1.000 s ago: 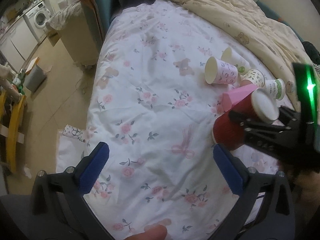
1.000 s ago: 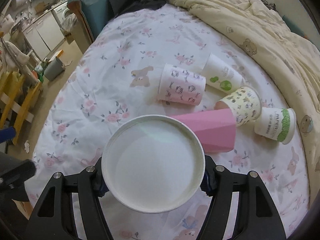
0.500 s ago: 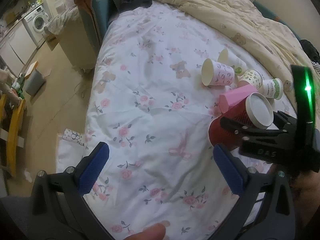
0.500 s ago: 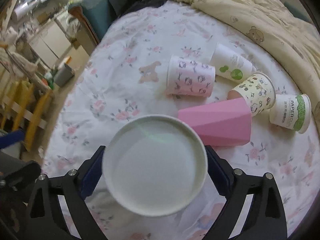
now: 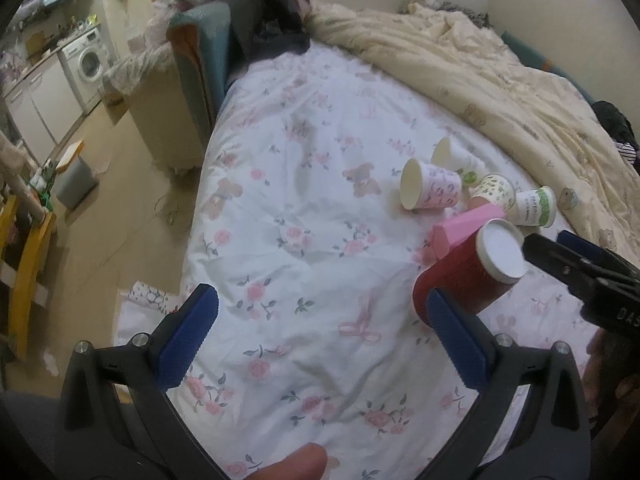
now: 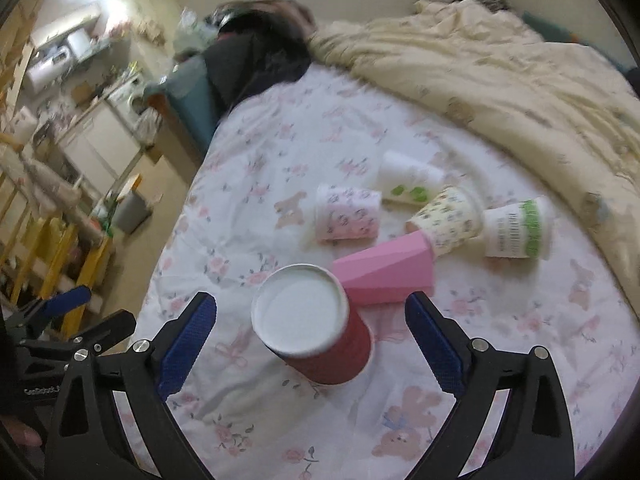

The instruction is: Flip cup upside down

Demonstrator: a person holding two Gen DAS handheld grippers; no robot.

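Note:
A red paper cup (image 6: 320,332) stands upside down on the floral bedsheet (image 6: 280,420), white base up, leaning a little. It also shows in the left wrist view (image 5: 468,276). My right gripper (image 6: 310,340) is open, its blue pads on either side of the cup and apart from it. In the left wrist view the right gripper (image 5: 576,264) sits just right of the cup. My left gripper (image 5: 320,332) is open and empty over bare sheet, left of the cup.
A pink faceted cup (image 6: 384,276) lies on its side just behind the red cup. Several patterned paper cups (image 6: 348,218) lie beyond it. A cream duvet (image 6: 500,80) is bunched at the back right. The bed edge and floor are to the left.
My right gripper opened and let go of the red cup, then drew back. The cup now stands base up on the sheet. My left gripper stayed open, shifting only slightly.

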